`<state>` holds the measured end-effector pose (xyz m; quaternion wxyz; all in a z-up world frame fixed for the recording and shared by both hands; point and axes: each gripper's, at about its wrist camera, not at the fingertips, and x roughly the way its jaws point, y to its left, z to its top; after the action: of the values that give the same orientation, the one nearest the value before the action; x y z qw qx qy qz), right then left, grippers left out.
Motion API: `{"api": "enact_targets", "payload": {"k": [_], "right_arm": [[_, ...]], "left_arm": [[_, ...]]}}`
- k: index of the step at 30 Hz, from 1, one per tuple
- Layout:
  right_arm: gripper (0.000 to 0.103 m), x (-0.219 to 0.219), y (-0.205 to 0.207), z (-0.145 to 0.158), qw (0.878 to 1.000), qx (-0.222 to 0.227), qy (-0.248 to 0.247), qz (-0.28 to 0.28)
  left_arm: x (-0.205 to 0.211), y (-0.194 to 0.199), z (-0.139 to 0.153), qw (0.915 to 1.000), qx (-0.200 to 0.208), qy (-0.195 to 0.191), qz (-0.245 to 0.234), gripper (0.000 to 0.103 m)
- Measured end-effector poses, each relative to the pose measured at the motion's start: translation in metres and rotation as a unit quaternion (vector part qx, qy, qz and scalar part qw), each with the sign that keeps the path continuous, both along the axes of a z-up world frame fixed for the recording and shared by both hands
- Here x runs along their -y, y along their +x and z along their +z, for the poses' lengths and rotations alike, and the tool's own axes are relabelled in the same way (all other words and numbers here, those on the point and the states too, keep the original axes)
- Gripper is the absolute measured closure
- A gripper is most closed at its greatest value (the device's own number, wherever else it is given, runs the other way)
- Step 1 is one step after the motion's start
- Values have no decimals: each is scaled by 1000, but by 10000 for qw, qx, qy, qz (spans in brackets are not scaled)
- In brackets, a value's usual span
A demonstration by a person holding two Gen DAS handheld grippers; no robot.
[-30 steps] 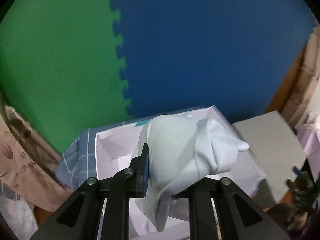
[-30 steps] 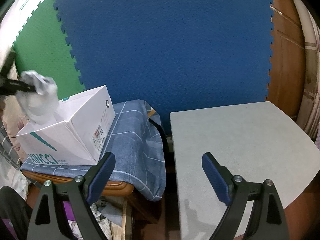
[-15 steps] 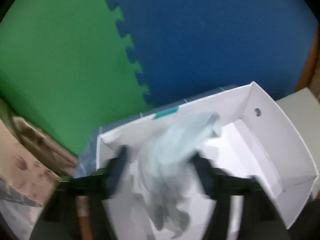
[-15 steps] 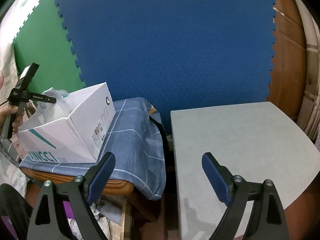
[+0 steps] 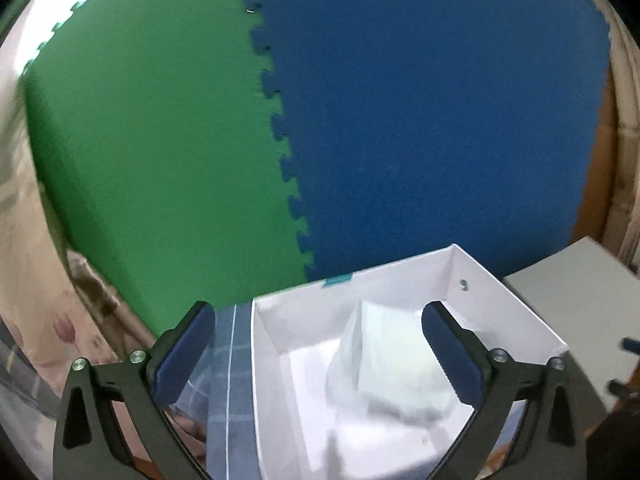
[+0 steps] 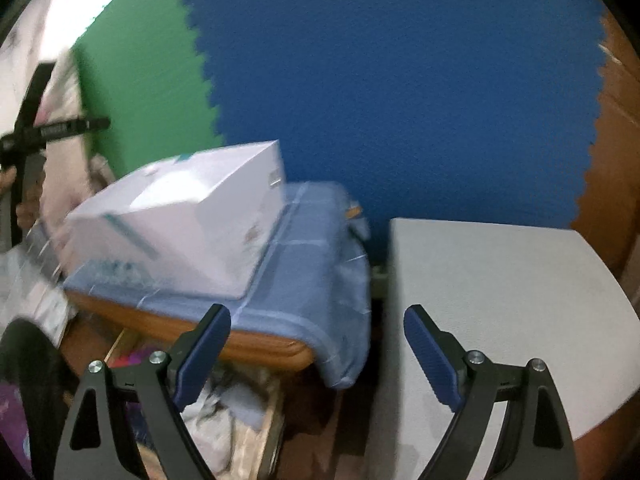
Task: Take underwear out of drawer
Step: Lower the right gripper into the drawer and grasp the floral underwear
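A pale white-blue piece of underwear (image 5: 390,364) lies crumpled inside an open white cardboard box (image 5: 520,312). My left gripper (image 5: 316,344) is open and empty, hovering over the box's near left rim, with the cloth between and below its fingers. In the right wrist view the same box (image 6: 208,216) sits on a blue checked cloth (image 6: 316,248), and the left gripper (image 6: 52,130) shows above its left end. My right gripper (image 6: 316,344) is open and empty, over the gap between the cloth-covered surface and a grey table (image 6: 492,280).
Green and blue foam mats (image 5: 360,120) cover the wall behind. A wooden edge (image 6: 256,344) runs under the blue cloth, with an open drawer of crumpled fabric (image 6: 224,412) below it. A brown door (image 6: 616,152) is at the far right.
My left gripper held the underwear above the box, lowered it in, then opened and let it go. The right gripper has shifted left and down; its view is blurred.
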<state>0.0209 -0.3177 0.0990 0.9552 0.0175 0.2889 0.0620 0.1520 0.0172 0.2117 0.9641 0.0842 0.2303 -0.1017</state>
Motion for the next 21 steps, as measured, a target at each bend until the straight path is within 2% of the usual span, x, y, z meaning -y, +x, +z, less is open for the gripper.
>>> {"api": "enact_targets", "payload": {"k": [4,6,8,9,12,17,21], "right_arm": [[12,-35,3,-9,9947,-499,-21,899],[12,-60,5,-20,9873,-866,-55,1333],[12,-92,10,-37,9746,-1385,-229,1743],[12,-101,12,-44,9714,-1535,-311,1784],[13,-134,28,-80,9519,-2367,-602,1849],[13,-163,49,-128,9195,-3432,-495,1850],[13,-178,59,-156,9025,-3848,-761,1778]], "left_arm": [[-34,-29,-17,9985,-338,-419,-22,0],[-58,-48,-36,9974,-504,-510,52,0],[-78,-60,-55,9955,-731,-588,130,0],[-83,-65,-61,9947,-803,-627,170,0],[-113,-82,-91,9898,-1049,-877,402,0],[-154,-98,-121,9775,-1237,-1579,652,1],[-164,-108,-128,9751,-1100,-1802,687,1]]}}
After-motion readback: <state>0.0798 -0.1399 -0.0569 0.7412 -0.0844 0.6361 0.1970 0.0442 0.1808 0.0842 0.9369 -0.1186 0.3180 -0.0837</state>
